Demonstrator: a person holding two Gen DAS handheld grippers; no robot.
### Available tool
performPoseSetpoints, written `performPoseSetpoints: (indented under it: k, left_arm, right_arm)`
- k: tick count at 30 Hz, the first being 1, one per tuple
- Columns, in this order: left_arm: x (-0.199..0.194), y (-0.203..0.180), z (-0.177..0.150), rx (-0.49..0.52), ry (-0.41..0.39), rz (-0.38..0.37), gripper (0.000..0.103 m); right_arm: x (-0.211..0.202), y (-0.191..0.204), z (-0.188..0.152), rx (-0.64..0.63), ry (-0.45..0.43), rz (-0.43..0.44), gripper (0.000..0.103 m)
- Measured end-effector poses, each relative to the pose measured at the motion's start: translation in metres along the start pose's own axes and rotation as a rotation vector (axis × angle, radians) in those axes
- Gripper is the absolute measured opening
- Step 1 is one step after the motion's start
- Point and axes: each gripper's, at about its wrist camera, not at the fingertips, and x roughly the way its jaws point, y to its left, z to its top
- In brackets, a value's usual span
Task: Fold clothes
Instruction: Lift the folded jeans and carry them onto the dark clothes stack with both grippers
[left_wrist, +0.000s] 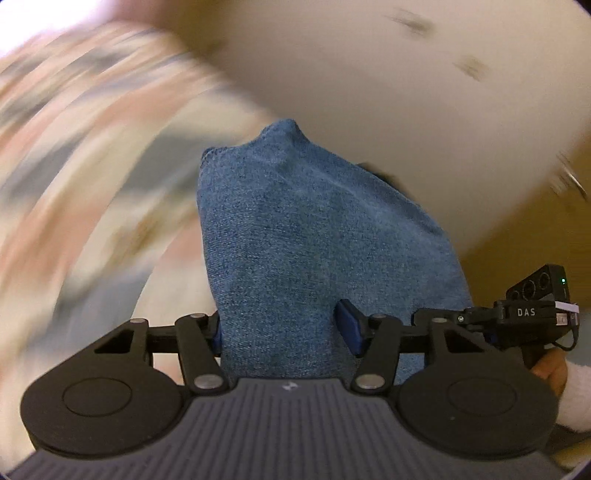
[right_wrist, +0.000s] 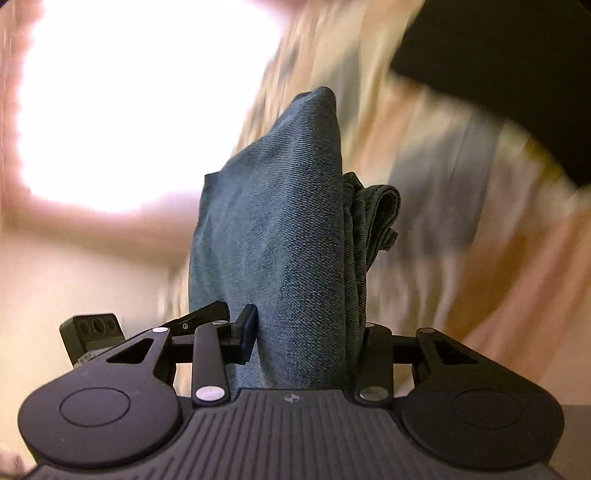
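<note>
Denim (left_wrist: 295, 240) clamped between both tongs.

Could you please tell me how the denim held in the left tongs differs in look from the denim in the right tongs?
In the left tongs, the denim is brighter blue and forms one broad smooth face. In the right tongs, the denim looks greyer, with a bunched hem folded beside it. Both tongs are shut on the fabric, against blurred backgrounds.

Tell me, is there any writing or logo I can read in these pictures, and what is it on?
"DAS": white letters on the small black device at the right of the left wrist view.
Small emblem on each grey gripper body: a symbol, no letters.
Blurred background: nothing readable.
</note>
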Motion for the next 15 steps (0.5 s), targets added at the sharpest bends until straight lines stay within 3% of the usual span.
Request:
performPoseSetpoints:
  k: [4,8,11,15]
  left_arm:
    - [0.076,-0.024,0.104,0.248,0.057,-0.161,0.053]
    - [0.163,-0.058,0.179,0.442,0.147,-0.266,0.053]
    - [0.212,-0.080,0.207,0.551,0.214,-0.305,0.053]
    - [0.254,-0.101,0.224,0.653,0.292,-0.336,0.054]
  right_arm:
    - [-0.049,0.009,0.019,0.086,-0.332,-0.035,0.040]
    - [-0.079,0.001,0.038,0.191,-0.609,-0.089,0.040]
    - [-0.087,-0.016,0.048,0.306,-0.756,-0.105,0.040]
    - [-0.082,-0.037,0.054,0.437,-0.865,-0.114,0.040]
